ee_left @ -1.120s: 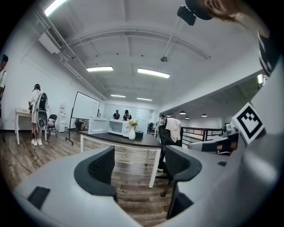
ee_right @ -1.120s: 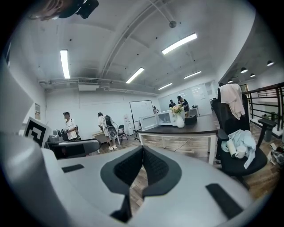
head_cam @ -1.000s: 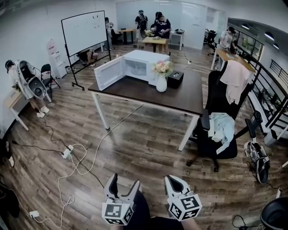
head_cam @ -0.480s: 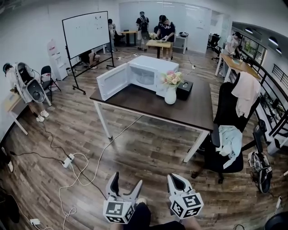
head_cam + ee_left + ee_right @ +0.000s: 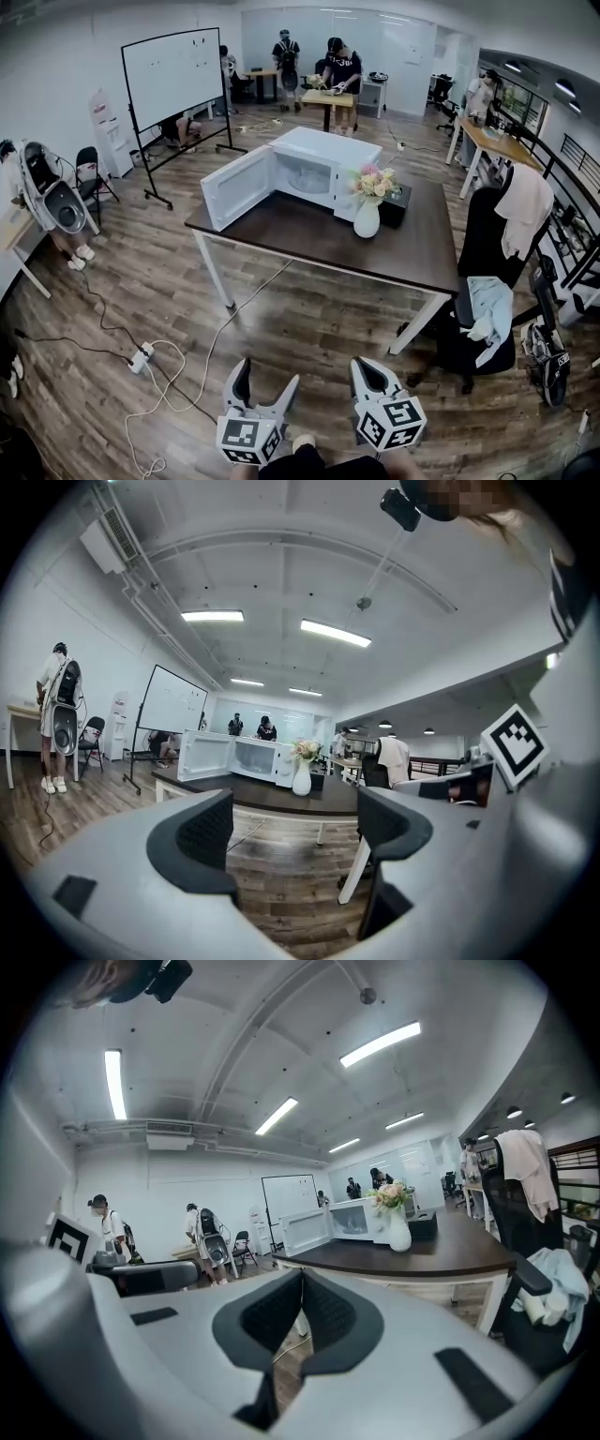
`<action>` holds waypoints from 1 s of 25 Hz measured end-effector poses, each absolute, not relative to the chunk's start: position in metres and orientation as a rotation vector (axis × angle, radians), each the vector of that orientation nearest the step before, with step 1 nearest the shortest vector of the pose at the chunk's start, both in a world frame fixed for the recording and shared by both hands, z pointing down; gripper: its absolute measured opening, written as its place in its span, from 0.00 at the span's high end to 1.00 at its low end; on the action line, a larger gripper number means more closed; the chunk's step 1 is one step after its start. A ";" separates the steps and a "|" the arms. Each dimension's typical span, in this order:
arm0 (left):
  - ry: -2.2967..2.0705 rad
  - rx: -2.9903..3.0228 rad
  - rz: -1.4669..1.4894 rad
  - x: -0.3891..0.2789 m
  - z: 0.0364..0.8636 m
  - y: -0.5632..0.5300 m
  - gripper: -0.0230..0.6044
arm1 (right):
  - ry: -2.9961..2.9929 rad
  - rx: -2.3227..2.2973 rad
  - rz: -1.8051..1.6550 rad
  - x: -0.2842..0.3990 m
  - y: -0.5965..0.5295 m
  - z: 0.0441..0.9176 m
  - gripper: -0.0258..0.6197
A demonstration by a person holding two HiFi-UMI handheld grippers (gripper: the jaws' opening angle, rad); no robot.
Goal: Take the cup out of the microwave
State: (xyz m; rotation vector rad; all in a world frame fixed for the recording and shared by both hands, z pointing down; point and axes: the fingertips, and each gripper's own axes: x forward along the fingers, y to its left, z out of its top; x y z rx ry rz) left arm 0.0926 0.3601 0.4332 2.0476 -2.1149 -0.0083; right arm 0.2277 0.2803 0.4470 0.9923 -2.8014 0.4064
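Two empty grippers, and the cup is a long way off.

The left gripper (image 5: 265,377) has just been opening its jaws, and they stand wide with nothing between them. The right gripper (image 5: 364,367) has its jaws pressed together, also on nothing. The microwave (image 5: 314,167) sits on the table (image 5: 309,239), well away, with its door (image 5: 239,187) swung open. The cup should be inside, but it is too small to see from here. The white cable (image 5: 173,361) lies on the floor just ahead, so a foot could catch on it. The open door sticks out, and a gripper could bump it. The flower vase (image 5: 367,218) stands just beside the microwave and could get knocked over. A cup grabbed badly could tip or fall.
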 end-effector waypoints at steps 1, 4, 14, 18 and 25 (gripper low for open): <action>-2.109 2.051 -0.007 0.087 0.435 0.356 0.34 | -2.798 1.001 0.410 0.223 0.277 0.448 0.97; -2.089 2.061 0.003 0.073 0.440 0.345 0.34 | -2.784 1.020 0.425 0.209 0.267 0.453 0.97; -2.068 2.015 0.006 0.040 0.451 0.319 0.34 | -2.717 1.013 0.471 0.183 0.242 0.464 0.97; -2.062 2.011 0.015 0.029 0.454 0.305 0.34 | -2.715 0.995 0.485 0.167 0.228 0.467 0.97; -2.090 1.976 0.028 -0.007 0.455 0.262 0.34 | -2.718 0.931 0.500 0.127 0.184 0.472 0.97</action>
